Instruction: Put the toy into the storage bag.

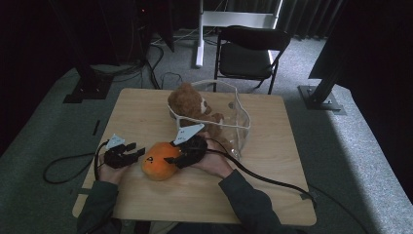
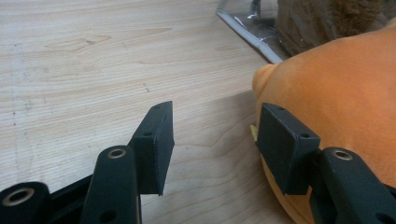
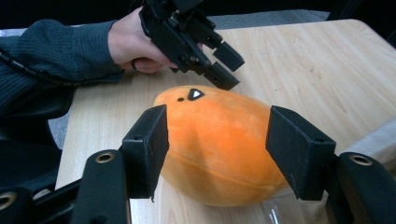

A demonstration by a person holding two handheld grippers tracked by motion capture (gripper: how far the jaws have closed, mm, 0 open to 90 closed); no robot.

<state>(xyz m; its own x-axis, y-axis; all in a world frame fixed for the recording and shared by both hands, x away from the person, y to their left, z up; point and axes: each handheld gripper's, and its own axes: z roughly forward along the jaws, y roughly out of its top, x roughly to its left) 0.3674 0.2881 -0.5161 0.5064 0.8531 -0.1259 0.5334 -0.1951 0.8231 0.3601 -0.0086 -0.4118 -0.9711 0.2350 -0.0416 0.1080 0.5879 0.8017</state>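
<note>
Right gripper (image 3: 215, 149): jaws apart, straddling orange plush (image 3: 219, 144), not clamped. Left gripper (image 2: 212, 144): jaws apart, one pad against the plush's side. Plush lies on counter (image 1: 146, 117), near edge. Behind it: brown teddy bear (image 1: 187, 102) in clear bag (image 1: 238, 122).

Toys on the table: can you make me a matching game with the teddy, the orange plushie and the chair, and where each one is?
Things:
1. brown teddy bear
2. orange plush toy
3. black chair

Places:
A. on the floor beyond the table
B. in the clear bag
C. between the open jaws of the right claw

Pairs: 1-B, 2-C, 3-A
</note>
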